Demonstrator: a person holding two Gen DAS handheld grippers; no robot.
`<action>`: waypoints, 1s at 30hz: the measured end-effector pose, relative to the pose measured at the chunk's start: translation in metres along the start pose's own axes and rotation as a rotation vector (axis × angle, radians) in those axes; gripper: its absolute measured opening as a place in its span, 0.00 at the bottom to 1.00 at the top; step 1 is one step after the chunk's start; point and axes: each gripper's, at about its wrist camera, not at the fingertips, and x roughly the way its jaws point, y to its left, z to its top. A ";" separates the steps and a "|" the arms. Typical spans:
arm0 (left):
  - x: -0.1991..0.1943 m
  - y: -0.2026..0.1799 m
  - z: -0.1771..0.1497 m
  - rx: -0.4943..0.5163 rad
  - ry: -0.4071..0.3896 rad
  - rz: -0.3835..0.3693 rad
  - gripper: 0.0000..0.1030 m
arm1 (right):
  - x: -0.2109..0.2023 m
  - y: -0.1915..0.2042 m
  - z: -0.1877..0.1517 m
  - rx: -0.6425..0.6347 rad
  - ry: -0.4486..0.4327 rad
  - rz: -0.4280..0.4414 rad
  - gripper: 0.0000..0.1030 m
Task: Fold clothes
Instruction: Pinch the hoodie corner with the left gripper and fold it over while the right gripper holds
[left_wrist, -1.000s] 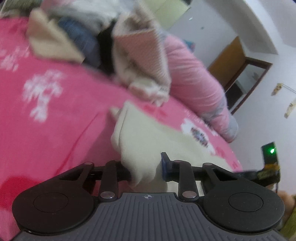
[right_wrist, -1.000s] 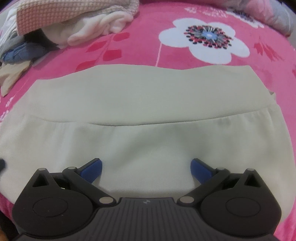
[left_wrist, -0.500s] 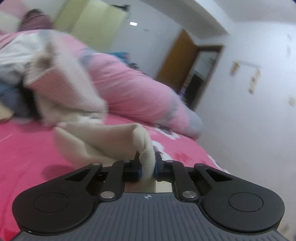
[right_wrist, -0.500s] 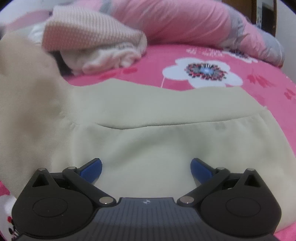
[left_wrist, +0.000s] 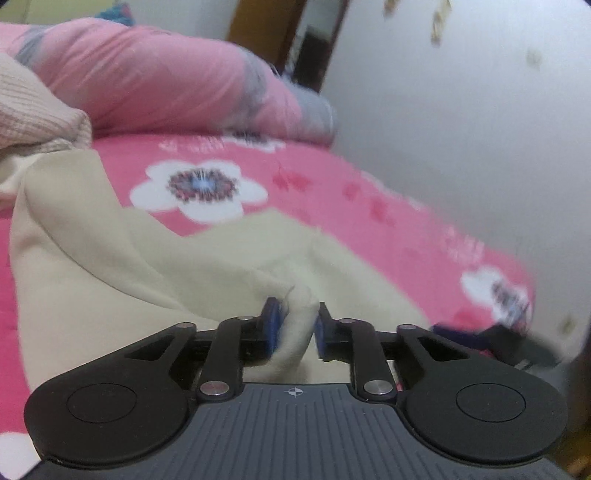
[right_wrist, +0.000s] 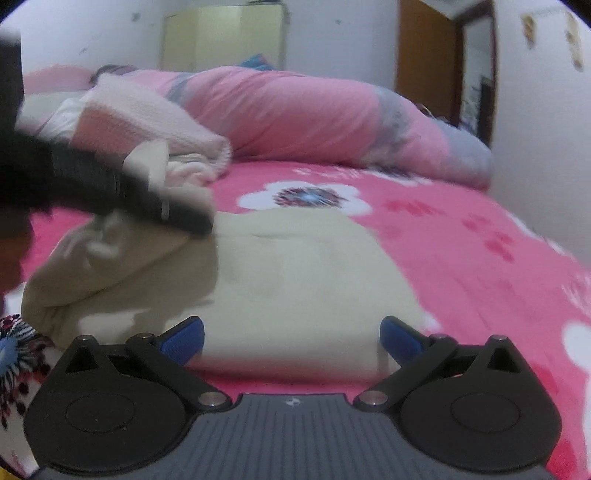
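A cream garment lies spread on the pink flowered bedspread. My left gripper has a bunched fold of it between its blue pads. The jaws are opening, and the cloth still fills the gap and touches both pads. The fold is lifted and drawn across the flat part of the garment. In the right wrist view the cream garment lies flat ahead. My right gripper stands wide open just above its near edge with nothing pinched. The left gripper's dark body shows blurred at the left there.
A pile of loose clothes topped by a pink knit sits at the far left of the bed. A long rolled pink quilt runs along the back. A white wall borders the bed's right side, with a brown door frame beyond.
My left gripper closed on the garment's edge, lifted it and carried it to the right over the flat cloth. The right gripper stayed open and its view rose from the cloth toward the room.
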 end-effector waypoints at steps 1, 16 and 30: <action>0.000 -0.004 -0.002 0.020 -0.004 0.004 0.28 | -0.004 -0.008 -0.002 0.022 0.001 -0.002 1.00; -0.050 -0.007 -0.014 0.097 -0.151 -0.123 0.83 | -0.019 -0.079 0.049 0.502 -0.093 0.316 1.00; -0.032 -0.043 -0.040 0.365 -0.150 -0.007 0.84 | 0.138 -0.050 0.058 0.650 0.461 0.608 0.28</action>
